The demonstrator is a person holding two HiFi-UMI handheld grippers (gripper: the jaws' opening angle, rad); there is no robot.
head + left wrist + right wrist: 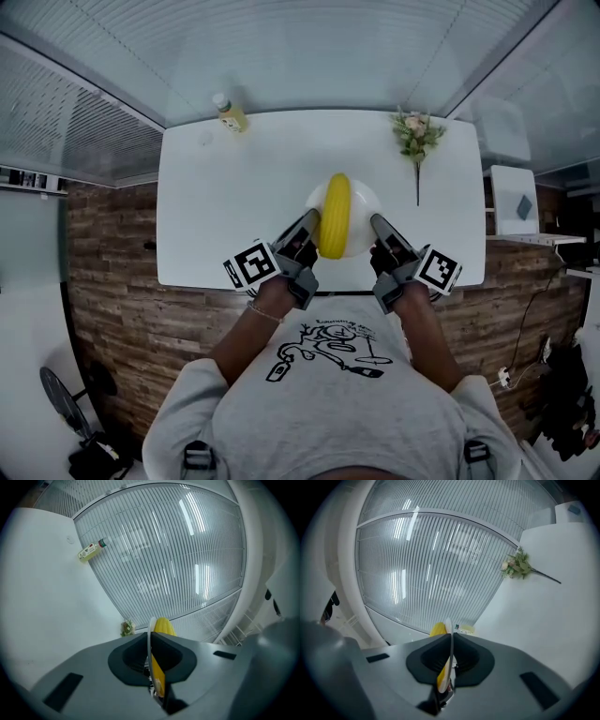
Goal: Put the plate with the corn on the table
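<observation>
A white plate (365, 201) carrying a yellow corn cob (335, 216) is over the near middle of the white table (234, 216). My left gripper (312, 221) is shut on the plate's left rim and my right gripper (376, 224) is shut on its right rim. In the left gripper view the thin rim (151, 629) runs edge-on between the jaws of the left gripper (151, 642), with the corn (164, 626) just behind. The right gripper view shows the same: rim (449, 627) pinched in the right gripper (451, 642), corn (437, 630) to its left. Whether the plate touches the table I cannot tell.
A small yellow bottle (229, 113) stands at the table's far left edge. A sprig of flowers (414, 136) lies at the far right. A white side unit (514, 199) stands to the right of the table. A ribbed glass wall (309, 47) runs behind it.
</observation>
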